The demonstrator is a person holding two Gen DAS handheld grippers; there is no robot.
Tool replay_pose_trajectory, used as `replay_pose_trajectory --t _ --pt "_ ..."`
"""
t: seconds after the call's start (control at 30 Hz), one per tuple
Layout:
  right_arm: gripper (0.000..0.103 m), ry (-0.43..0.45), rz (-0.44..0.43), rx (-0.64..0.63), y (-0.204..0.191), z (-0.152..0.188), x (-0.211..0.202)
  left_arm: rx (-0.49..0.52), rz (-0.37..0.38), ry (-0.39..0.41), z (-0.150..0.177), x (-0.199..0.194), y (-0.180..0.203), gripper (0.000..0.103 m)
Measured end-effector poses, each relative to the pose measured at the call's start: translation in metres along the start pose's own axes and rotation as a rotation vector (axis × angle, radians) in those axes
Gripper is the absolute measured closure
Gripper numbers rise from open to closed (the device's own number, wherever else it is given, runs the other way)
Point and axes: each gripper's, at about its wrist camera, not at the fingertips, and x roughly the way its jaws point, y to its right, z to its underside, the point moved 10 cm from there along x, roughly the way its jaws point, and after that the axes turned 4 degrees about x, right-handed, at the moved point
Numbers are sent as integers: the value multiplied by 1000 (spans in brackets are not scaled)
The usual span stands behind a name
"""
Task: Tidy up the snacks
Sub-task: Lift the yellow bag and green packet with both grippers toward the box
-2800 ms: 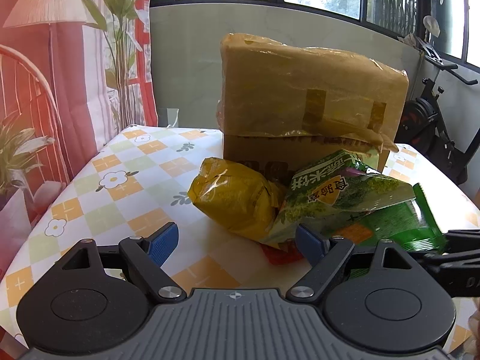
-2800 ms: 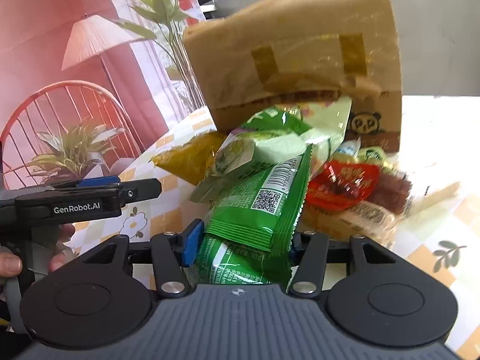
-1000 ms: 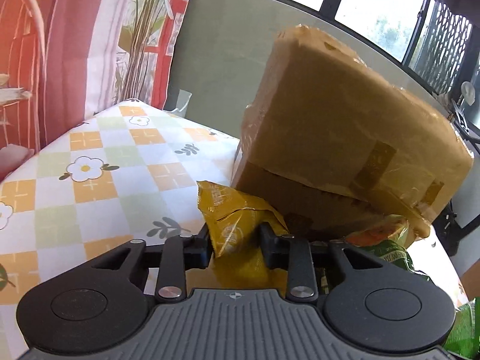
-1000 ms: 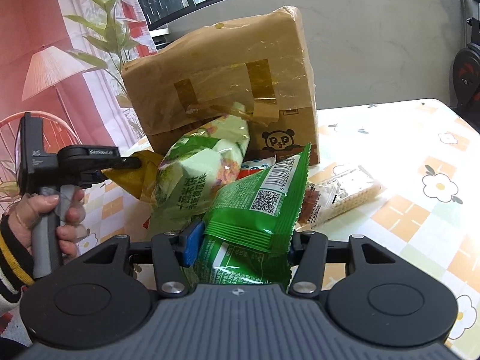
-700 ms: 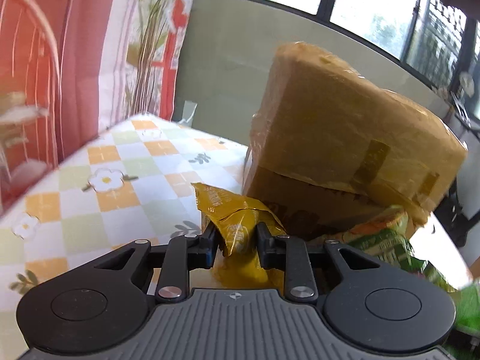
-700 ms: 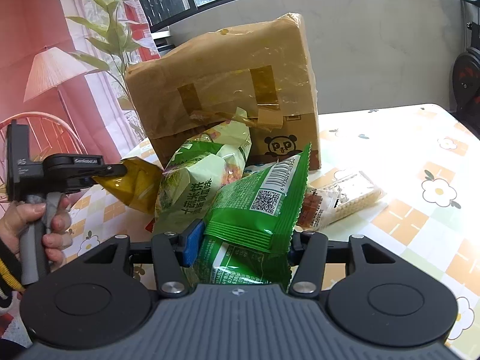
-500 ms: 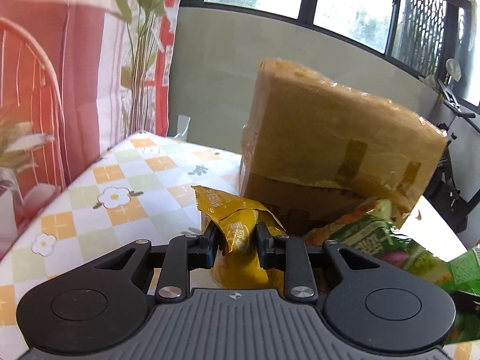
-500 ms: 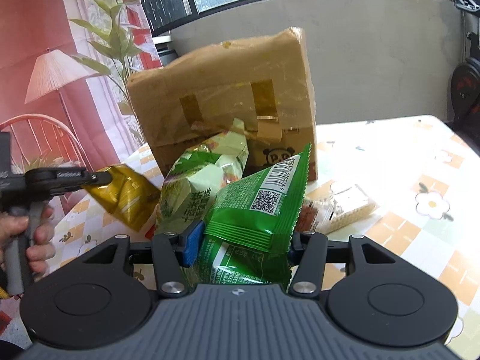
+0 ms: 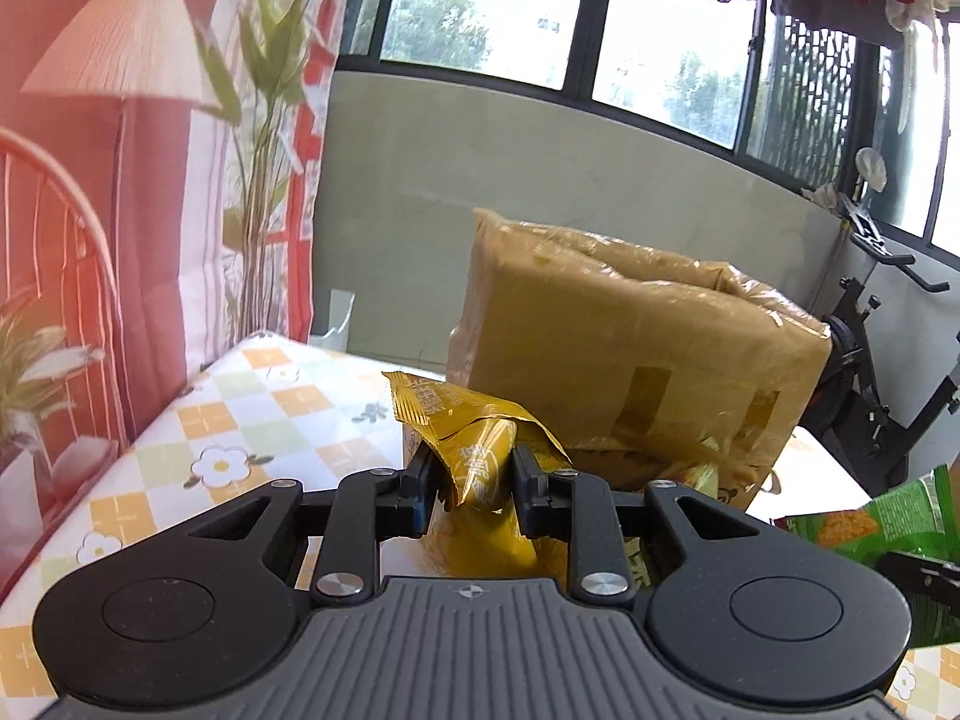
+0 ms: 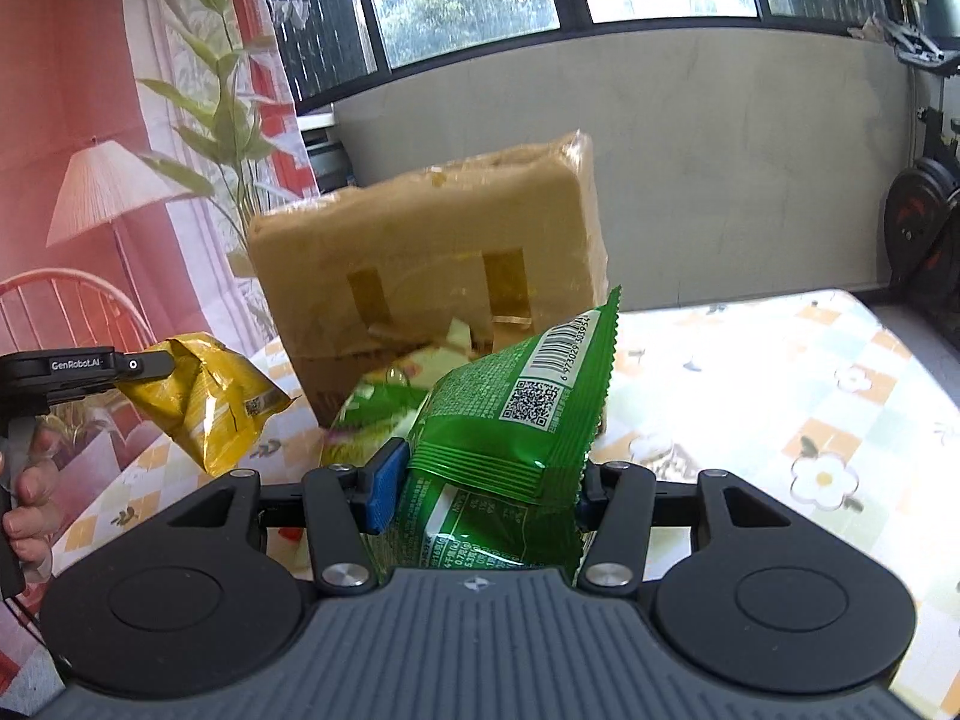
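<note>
Both packets have come up off the checked tablecloth (image 10: 840,372) since a second ago, the yellow one furthest. My left gripper (image 9: 471,483) is clamped tight on the crimped top of the yellow snack bag (image 9: 474,438), so it hangs free below the jaws, clear of the pile. My right gripper (image 10: 480,489) is half closed across the puffy green snack bag (image 10: 516,414), wide because the pack is full of air. Between them a pale green bag (image 10: 366,414) leans on the taped cardboard box (image 10: 432,258), where I judge both belong.
</note>
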Motion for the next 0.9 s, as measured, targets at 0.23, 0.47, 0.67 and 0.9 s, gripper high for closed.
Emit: replay_pose_trajectory --t 0.23,0.47,0.67,0.9 --pt "49 37 14 5 6 -16 -6 24 23 38 -15 -9 10 76" --pt "49 105 18 -6 7 -44 -15 49 55 88 -38 -19 23 76" --pt "49 171 -3 -20 4 -81 -22 77 90 156 -69 -30 38 76" --pt "49 267 -44 -47 -12 -147 -22 101 134 231 -115 -30 62 76"
